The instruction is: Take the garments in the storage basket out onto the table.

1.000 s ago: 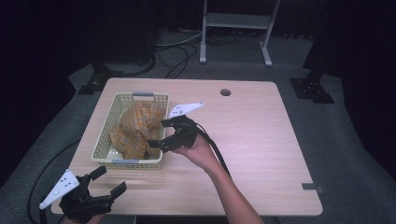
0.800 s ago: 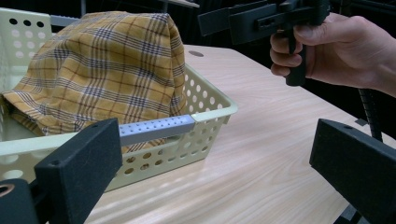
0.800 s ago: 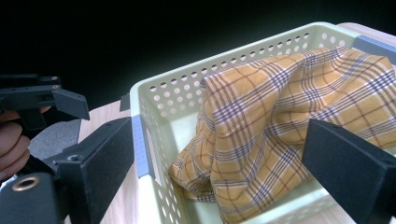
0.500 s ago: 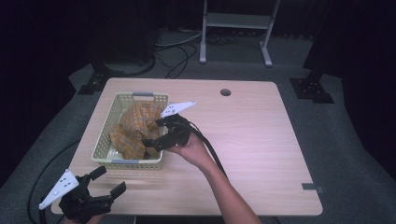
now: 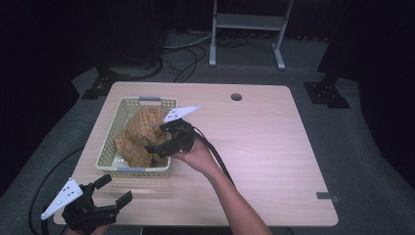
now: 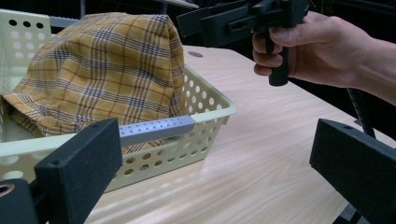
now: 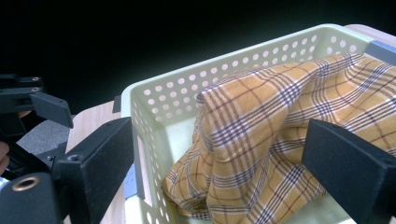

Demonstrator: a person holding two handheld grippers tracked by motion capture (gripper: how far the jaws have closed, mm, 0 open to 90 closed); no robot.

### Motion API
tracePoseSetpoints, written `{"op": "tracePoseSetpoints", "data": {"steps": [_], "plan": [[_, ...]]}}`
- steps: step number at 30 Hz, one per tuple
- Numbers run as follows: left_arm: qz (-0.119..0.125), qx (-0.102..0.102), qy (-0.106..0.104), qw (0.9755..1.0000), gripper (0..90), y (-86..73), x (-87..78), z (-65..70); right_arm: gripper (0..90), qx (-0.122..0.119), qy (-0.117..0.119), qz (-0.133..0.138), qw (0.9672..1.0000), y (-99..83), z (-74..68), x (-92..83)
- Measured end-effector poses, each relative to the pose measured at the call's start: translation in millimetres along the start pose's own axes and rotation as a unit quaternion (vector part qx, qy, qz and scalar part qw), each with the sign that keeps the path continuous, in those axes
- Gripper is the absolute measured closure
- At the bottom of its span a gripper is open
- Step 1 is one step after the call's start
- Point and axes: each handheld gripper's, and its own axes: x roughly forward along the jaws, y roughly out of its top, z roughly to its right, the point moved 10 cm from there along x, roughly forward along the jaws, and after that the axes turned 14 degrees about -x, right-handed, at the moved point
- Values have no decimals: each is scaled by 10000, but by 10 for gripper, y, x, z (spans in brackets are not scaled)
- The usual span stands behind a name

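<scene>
A yellow plaid cloth (image 5: 139, 134) lies bunched in a pale yellow perforated basket (image 5: 110, 147) on the left of the wooden table. A hand holds my right gripper (image 5: 155, 142) over the basket's near right part; it is open, its jaws pointing at the cloth. In the right gripper view the cloth (image 7: 280, 116) fills the space between and beyond the spread jaws of my right gripper (image 7: 224, 172). My left gripper (image 5: 115, 190) stands open at the table's front left corner, short of the basket (image 6: 205, 112). From there the cloth (image 6: 102, 70) heaps above the rim.
The table (image 5: 274, 147) is bare wood to the right of the basket, with a round hole (image 5: 236, 97) near the far edge. A black cable (image 5: 215, 156) trails along the forearm. A metal stand (image 5: 247, 22) is on the floor beyond the table.
The right gripper has moved left and a little lower, from the basket's right rim to over the cloth. The left gripper has stayed put.
</scene>
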Motion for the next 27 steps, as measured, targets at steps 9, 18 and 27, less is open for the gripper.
{"op": "tracePoseSetpoints", "data": {"steps": [9, 18, 27], "plan": [[-6, 4, 7, 10000, 24, -2, 0, -6, 91, -4, 21, -74, 10000, 15, 28, 98], [-24, 17, -2, 10000, 24, -9, 3, -6, 92, -49, 43, -172, 9998, 36, 40, 202], [-10, 2, 1, 10000, 24, -5, 0, -8, 91, -51, 34, -324, 9995, -13, 59, 332]]}}
